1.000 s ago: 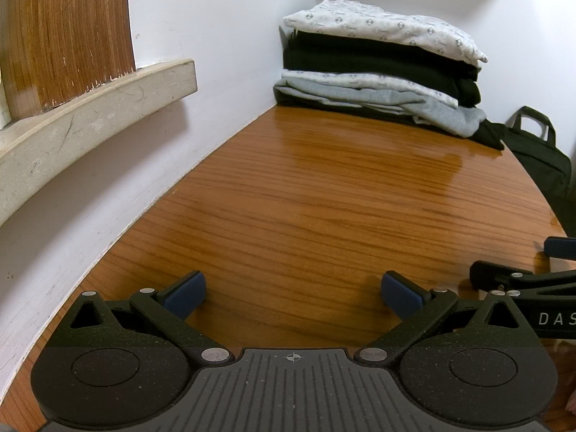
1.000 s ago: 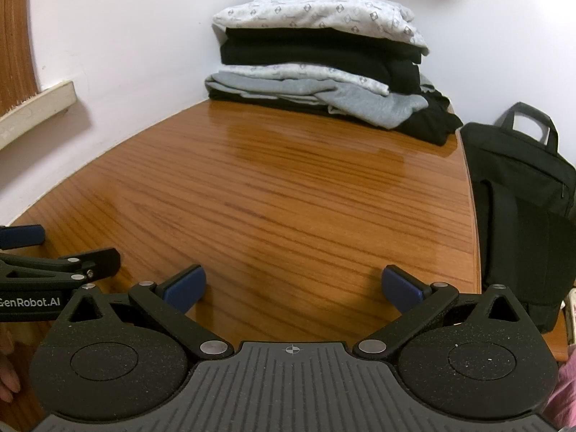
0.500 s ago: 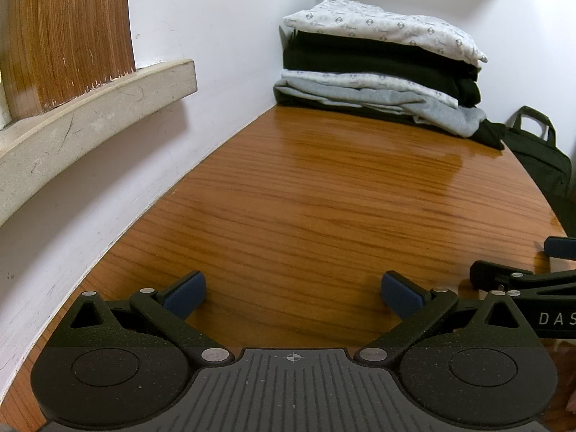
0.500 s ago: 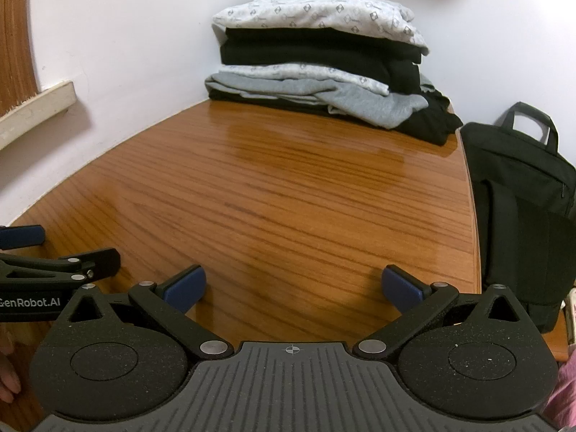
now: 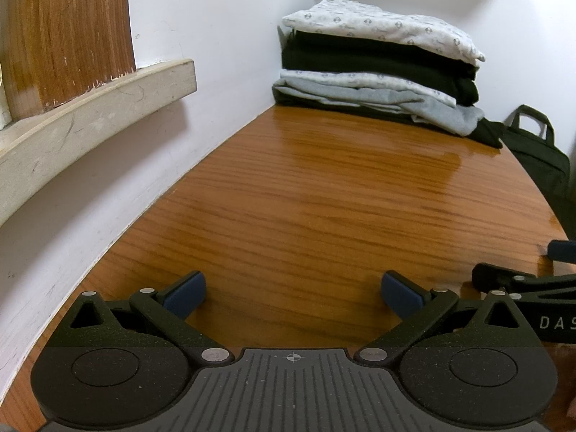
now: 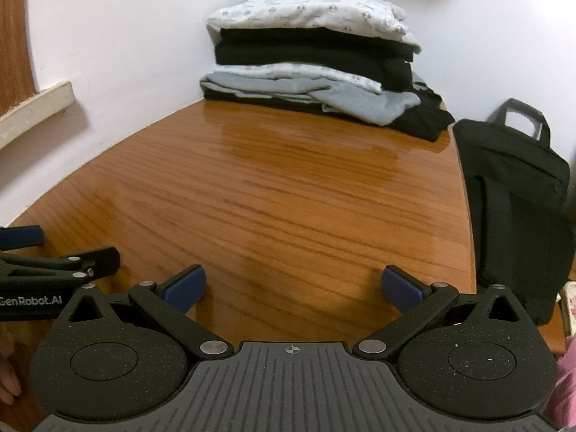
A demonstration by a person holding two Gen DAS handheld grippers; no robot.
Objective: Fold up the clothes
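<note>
Table (image 5: 324, 198) is lying bare w/ the stack (image 6: 309, 68) sitting at its far end, in the corner, long axis running across both views. Left gripper (image 5: 293, 289) & right gripper (image 6: 293, 288) are hovering side by side at near edge, fingers spread wide, holding nothing. Stack is lying straight ahead, well apart; neither gripper looks clearly nearer.

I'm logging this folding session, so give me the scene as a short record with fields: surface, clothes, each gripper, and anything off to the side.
surface: wooden table, glossy, set against white walls
clothes: folded stack at the far corner; white patterned garment on top, black, patterned white, grey and black layers beneath
left gripper: open, holding nothing, low over the near table
right gripper: open, holding nothing, beside the left one
side: black bag past the table's right edge
wall: pale ledge on the left
</note>
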